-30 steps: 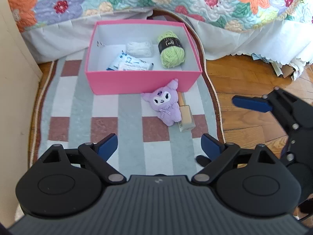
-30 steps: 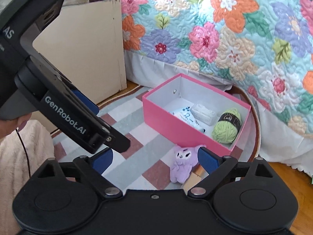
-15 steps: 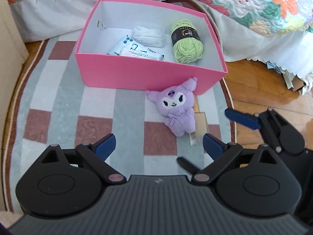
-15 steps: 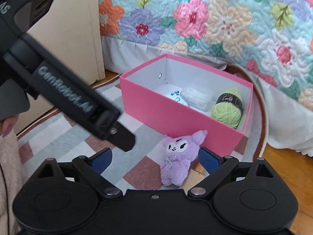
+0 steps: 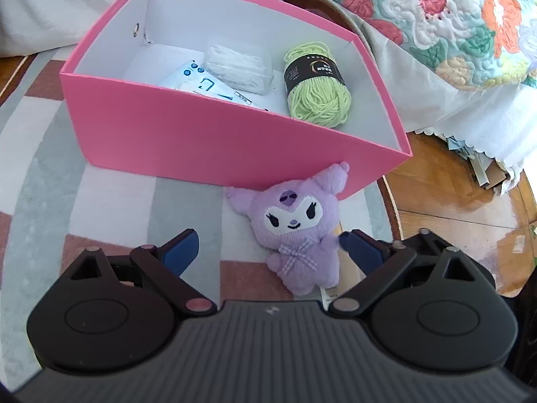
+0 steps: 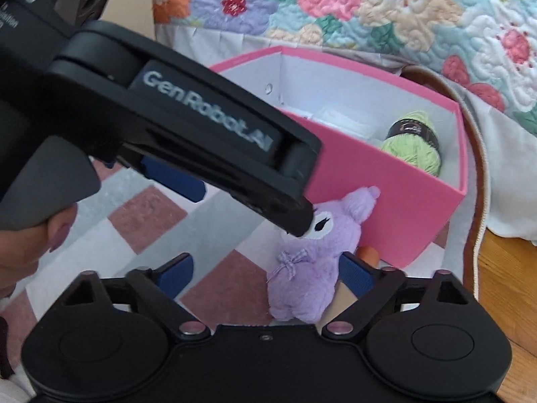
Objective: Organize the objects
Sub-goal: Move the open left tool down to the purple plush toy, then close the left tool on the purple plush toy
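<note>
A purple plush toy (image 5: 297, 231) lies on the checked rug just in front of the pink box (image 5: 208, 141). It also shows in the right wrist view (image 6: 312, 268). My left gripper (image 5: 272, 252) is open, low over the rug, with the plush between its fingers near the right one. My right gripper (image 6: 266, 273) is open just behind the plush. The box (image 6: 386, 194) holds a green yarn ball (image 5: 317, 84), a clear packet (image 5: 238, 69) and a white-blue pack (image 5: 214, 89). A tan object (image 5: 349, 278) lies partly hidden under the plush.
The checked rug (image 5: 110, 201) covers the floor. A bed with a floral quilt (image 5: 453, 23) and white skirt stands behind the box. Wood floor (image 5: 453, 201) with cardboard scraps lies to the right. The left gripper's body (image 6: 188, 141) crosses the right wrist view.
Both grippers have moved forward and down toward the plush. The plush now sits between the left gripper's open fingers. Both stay open.
</note>
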Demonstrator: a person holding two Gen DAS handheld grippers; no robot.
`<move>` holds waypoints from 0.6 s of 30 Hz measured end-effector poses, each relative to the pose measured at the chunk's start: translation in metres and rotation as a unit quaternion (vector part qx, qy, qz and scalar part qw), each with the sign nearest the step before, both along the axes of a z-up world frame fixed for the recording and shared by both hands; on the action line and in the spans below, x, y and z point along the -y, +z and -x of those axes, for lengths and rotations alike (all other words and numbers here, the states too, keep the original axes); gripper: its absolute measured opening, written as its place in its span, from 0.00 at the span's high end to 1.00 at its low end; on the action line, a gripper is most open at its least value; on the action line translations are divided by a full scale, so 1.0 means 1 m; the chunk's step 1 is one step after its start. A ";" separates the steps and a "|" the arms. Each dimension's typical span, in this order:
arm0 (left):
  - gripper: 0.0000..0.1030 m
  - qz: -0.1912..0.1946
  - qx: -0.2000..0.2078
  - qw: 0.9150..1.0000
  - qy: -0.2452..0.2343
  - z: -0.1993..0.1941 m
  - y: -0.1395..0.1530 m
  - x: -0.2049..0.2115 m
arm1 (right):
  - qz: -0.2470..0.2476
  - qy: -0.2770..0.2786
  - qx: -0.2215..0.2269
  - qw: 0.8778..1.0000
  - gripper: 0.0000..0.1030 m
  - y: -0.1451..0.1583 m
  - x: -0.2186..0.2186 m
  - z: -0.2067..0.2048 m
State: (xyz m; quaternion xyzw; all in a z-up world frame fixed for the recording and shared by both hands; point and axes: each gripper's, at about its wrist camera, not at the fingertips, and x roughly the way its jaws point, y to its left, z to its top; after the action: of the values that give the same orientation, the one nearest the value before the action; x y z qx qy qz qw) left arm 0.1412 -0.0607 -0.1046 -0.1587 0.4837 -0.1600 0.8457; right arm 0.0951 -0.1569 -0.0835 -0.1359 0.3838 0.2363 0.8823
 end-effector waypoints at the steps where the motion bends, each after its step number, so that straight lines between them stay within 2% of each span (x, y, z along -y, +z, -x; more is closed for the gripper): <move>1: 0.07 0.005 0.005 1.000 -0.002 -0.001 -0.003 0.000 | 0.014 -0.003 0.004 1.000 0.20 -0.002 -0.002 -0.001; 2: 0.07 0.011 0.006 1.000 -0.001 -0.002 -0.005 -0.001 | 0.029 -0.010 0.009 0.999 0.23 -0.004 -0.005 -0.003; 4: 0.09 0.036 -0.006 0.999 0.010 -0.004 -0.012 -0.005 | 0.045 -0.023 0.014 0.999 0.39 -0.007 -0.007 -0.005; 5: 0.12 0.046 -0.011 0.999 0.013 -0.005 -0.015 -0.006 | 0.056 -0.029 0.019 0.998 0.43 -0.009 -0.007 -0.006; 6: 0.17 0.055 -0.007 0.998 0.017 -0.004 -0.016 -0.008 | 0.069 -0.035 0.025 0.997 0.55 -0.012 -0.008 -0.006; 7: 0.26 0.059 0.001 0.998 0.021 -0.002 -0.015 -0.009 | 0.077 -0.038 0.027 0.996 0.56 -0.013 -0.007 -0.006; 9: 0.28 0.057 0.006 0.998 0.021 -0.001 -0.015 -0.010 | 0.073 -0.047 0.025 0.996 0.58 -0.013 -0.007 -0.004; 12: 0.32 0.071 0.000 0.997 0.022 0.002 -0.016 -0.012 | 0.068 -0.063 0.024 0.995 0.66 -0.009 -0.008 -0.002; 14: 0.32 0.083 -0.001 0.996 0.024 0.005 -0.017 -0.012 | 0.047 -0.077 0.017 0.996 0.79 -0.005 -0.006 -0.001; 15: 0.32 0.084 -0.002 0.996 0.025 0.005 -0.018 -0.012 | 0.020 -0.079 -0.001 0.997 0.94 -0.003 -0.002 -0.002; 16: 0.32 0.085 -0.004 0.996 0.025 0.005 -0.019 -0.011 | -0.003 -0.084 -0.015 0.996 0.94 -0.001 0.001 -0.004; 18: 0.33 0.088 -0.009 0.996 0.027 0.005 -0.022 -0.009 | 0.000 -0.094 -0.016 0.995 0.94 0.001 0.003 -0.003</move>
State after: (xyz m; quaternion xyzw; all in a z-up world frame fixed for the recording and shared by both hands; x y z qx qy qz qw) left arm 0.1366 -0.0513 -0.1266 -0.2466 0.4709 -0.1774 0.8282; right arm 0.0981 -0.1597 -0.0828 -0.0950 0.4092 0.1548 0.8942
